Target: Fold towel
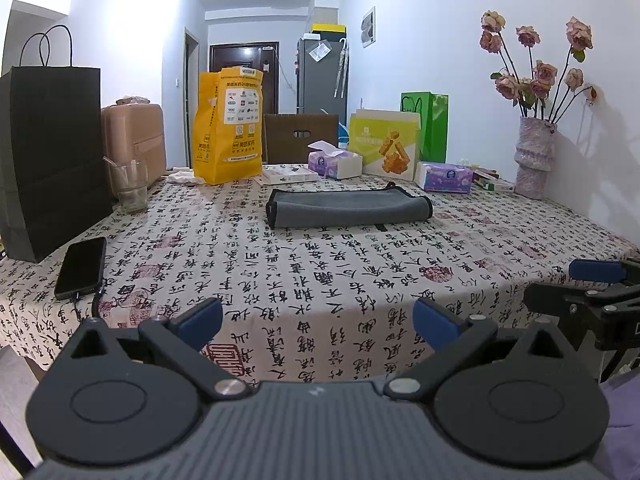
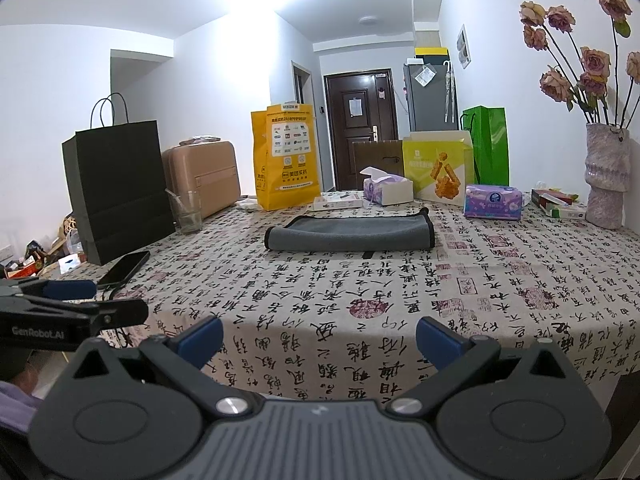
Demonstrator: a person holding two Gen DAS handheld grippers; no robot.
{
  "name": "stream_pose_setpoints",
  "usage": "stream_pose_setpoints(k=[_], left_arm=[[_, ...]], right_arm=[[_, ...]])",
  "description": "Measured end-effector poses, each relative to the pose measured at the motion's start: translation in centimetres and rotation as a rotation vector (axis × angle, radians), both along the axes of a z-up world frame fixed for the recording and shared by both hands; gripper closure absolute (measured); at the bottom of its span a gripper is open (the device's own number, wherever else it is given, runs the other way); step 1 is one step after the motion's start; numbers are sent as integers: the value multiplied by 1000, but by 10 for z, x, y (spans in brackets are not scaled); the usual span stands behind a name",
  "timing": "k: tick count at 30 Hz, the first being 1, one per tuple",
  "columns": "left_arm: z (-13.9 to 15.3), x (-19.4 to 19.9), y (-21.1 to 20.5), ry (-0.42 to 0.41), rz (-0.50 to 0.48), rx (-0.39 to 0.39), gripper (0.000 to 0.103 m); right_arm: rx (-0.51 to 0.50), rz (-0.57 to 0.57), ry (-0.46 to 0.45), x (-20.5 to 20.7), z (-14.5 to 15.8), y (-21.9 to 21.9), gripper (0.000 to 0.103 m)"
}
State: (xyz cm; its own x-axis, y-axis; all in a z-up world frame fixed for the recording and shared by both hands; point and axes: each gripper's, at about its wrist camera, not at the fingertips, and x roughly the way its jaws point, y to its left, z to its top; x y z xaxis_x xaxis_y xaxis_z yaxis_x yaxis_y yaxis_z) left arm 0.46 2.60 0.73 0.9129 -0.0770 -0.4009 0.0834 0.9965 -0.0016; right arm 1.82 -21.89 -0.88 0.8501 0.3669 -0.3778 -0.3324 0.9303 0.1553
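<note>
Folded towel (image 1: 349,209) mid-table (image 1: 360,272), edges free

The black paper bag (image 1: 48,152) is running off the left wrist view's left edge. The flowers (image 2: 580,60) are getting clipped by the right wrist view's right edge. The yellow bag (image 1: 228,124) is hiding the lower door (image 1: 244,56), and its print is staying too small to read.

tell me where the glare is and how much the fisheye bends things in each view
Left wrist view: ceiling at top left is blown out white; the table edge bows upward, dark corners vignette, and the towel stays sharp. Right wrist view: a bright patch whitens the ceiling at top centre; the vase leans near the right edge, yet the towel and open right tongs look clear.
</note>
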Motion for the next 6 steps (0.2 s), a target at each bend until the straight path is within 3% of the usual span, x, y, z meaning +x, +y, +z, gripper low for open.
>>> stream_pose_setpoints(k=[6], left_arm=[[0, -1, -1, 0, 7, 5, 0]], right_arm=[[0, 0, 1, 0, 0, 0, 0]])
